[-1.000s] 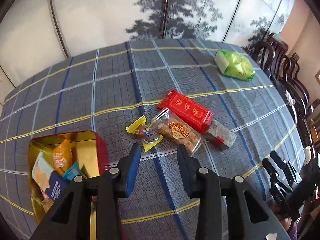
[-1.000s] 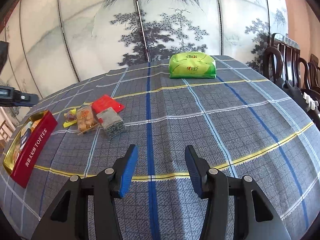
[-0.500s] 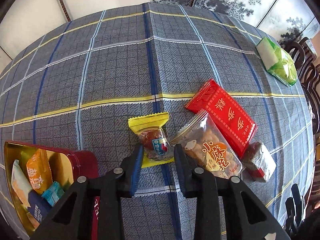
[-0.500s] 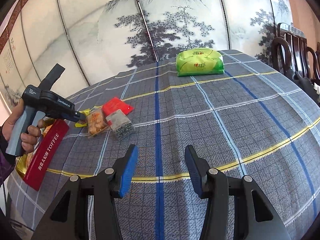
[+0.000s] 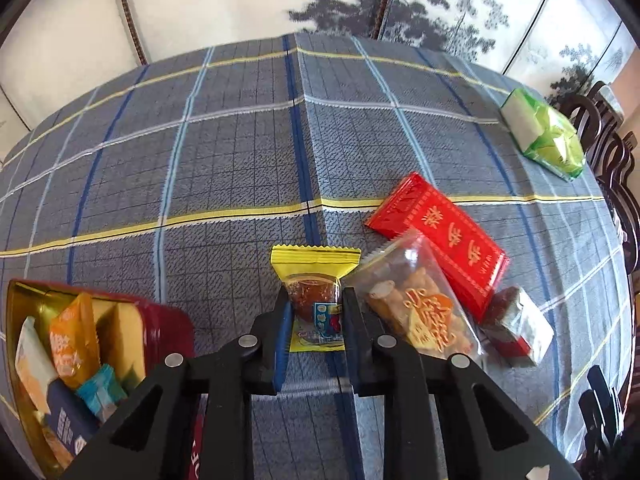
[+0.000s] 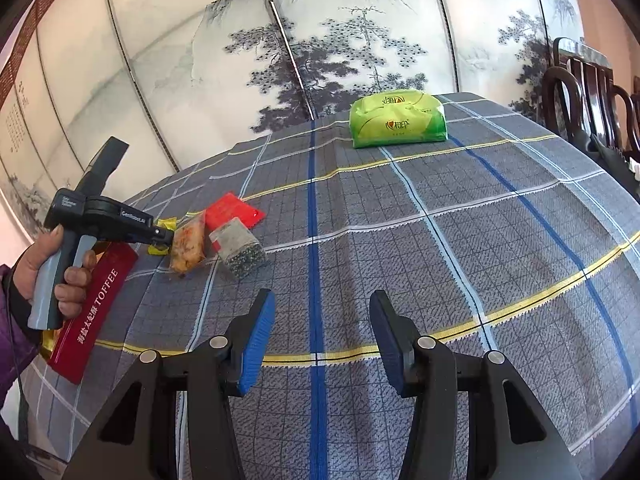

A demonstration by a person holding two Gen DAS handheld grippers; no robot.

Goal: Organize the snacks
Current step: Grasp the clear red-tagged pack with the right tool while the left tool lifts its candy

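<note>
In the left wrist view my left gripper [image 5: 314, 300] has its two fingers on either side of a small yellow-wrapped candy [image 5: 316, 280] lying on the checked tablecloth; the jaws look closed against it. A clear bag of biscuits [image 5: 416, 312], a red packet [image 5: 440, 236] and a small silver-red pack [image 5: 520, 328] lie to its right. The open red toffee tin [image 5: 160, 320] with several snacks stands at the left. My right gripper [image 6: 322, 332] is open and empty above bare cloth; it sees the left gripper [image 6: 160, 236] at the snack pile.
A green packet [image 6: 398, 122] lies at the far side of the table, also seen in the left wrist view [image 5: 544, 140]. Dark wooden chairs [image 6: 592, 92] stand along the right edge. A painted folding screen [image 6: 320, 40] is behind the table.
My left gripper moved forward and down over the yellow candy and its fingers narrowed around it. The right gripper stayed open and nearly still.
</note>
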